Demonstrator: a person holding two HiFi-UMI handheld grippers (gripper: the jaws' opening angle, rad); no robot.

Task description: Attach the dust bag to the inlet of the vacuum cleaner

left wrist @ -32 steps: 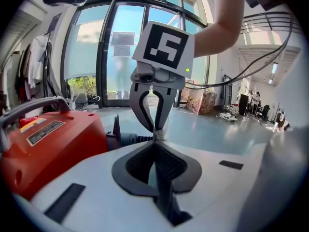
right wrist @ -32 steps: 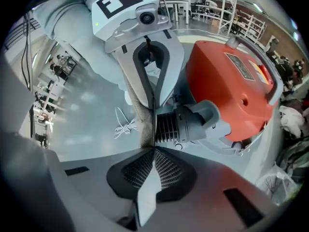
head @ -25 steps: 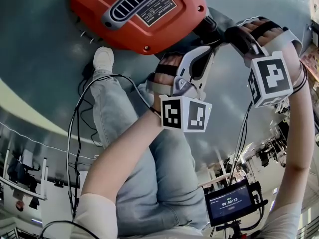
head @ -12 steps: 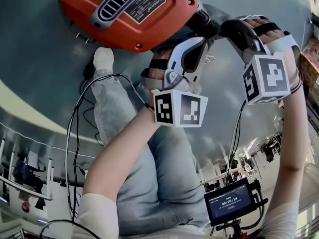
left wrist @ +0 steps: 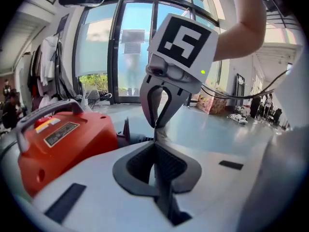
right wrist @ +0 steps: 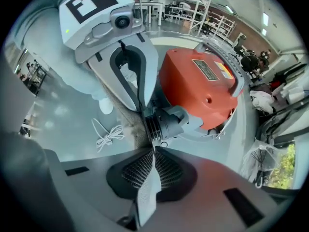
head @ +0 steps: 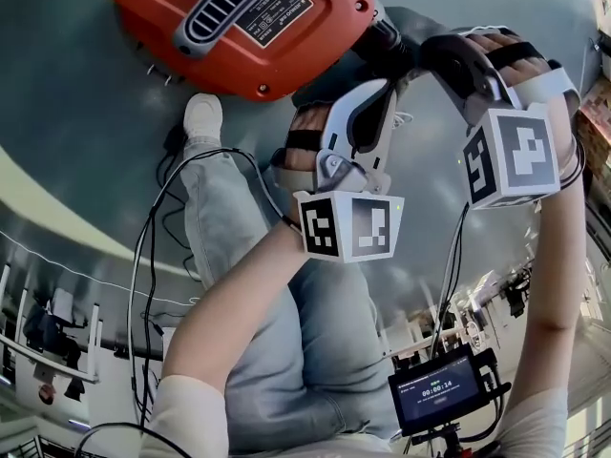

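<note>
Bag at the inlet, both grippers pinching, fit not confirmed.
Red vacuum cleaner (head: 239, 27) on the floor at left. Left gripper (left wrist: 156, 146) clenched on a thin dark edge of the dust bag (right wrist: 145, 195). The grey ribbed inlet (right wrist: 169, 124) sits just beyond, with bag cloth up against it. Right gripper (right wrist: 152, 153) clamped on a pale strip of the same bag. Looks mid-attachment: the mouth is brought up, but seating it round the inlet and letting go remain.
</note>
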